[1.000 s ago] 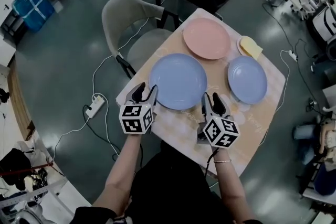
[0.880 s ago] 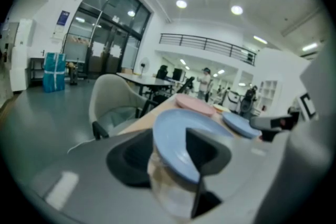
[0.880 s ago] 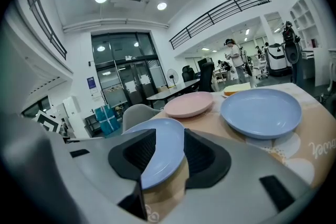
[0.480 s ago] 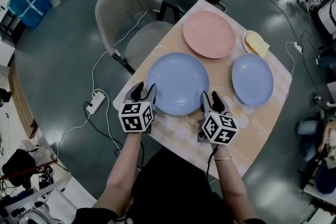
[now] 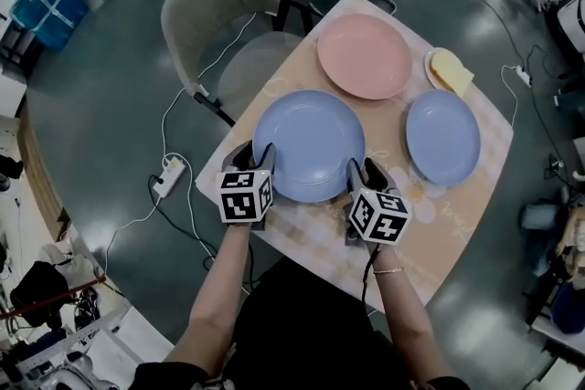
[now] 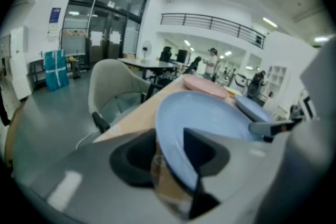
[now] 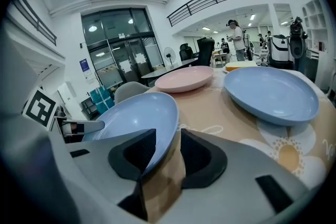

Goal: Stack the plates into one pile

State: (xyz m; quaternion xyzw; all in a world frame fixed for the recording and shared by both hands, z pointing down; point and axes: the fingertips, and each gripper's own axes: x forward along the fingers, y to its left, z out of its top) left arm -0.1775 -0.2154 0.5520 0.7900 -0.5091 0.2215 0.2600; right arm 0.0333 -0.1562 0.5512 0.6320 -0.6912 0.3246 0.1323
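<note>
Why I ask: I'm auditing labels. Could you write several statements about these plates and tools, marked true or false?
The large blue plate has its near rim between the jaws of the left tool and the right tool. True; the left tool's jaws have just been closing around it.
The pink plate is stacked on the small blue plate. False: they lie apart on the table.
A chair stands beside the table. True.
The right tool grips the pink plate. False: it is at the large blue plate.
</note>
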